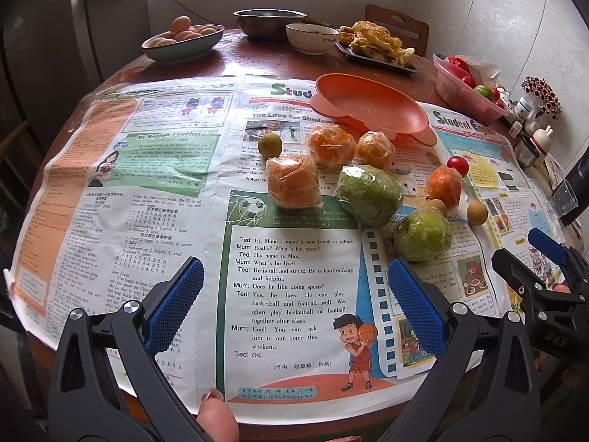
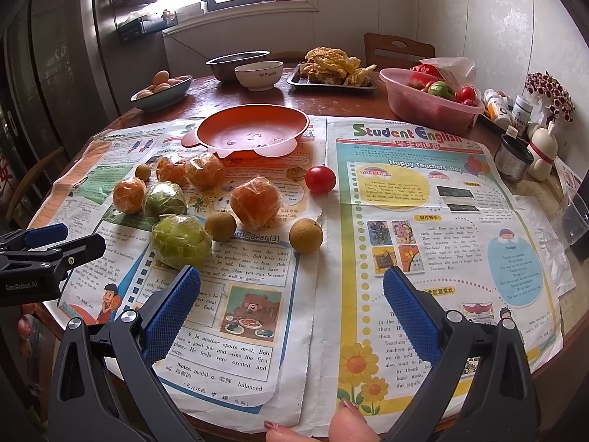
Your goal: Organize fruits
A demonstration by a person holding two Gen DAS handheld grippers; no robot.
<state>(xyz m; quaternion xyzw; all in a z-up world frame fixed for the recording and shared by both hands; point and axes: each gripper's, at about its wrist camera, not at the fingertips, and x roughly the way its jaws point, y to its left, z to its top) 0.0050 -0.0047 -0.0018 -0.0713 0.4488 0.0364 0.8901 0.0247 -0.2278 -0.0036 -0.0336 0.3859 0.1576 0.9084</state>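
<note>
Fruit lies loose on the newspaper [image 2: 423, 243], none yet in the orange plate [image 2: 254, 130] at twelve o'clock of the pile. I hold both grippers back at six o'clock, the left gripper [image 1: 294, 305] and the right gripper [image 2: 291, 307] each spread wide and empty. I judge the first pick is best made on the right: the brown longan [image 2: 306, 236] sits apart at eleven o'clock of my right fingers, so I would straddle it squarely, close gently as it may roll, and leave the wrapped green fruit [image 2: 180, 241] for the left.
</note>
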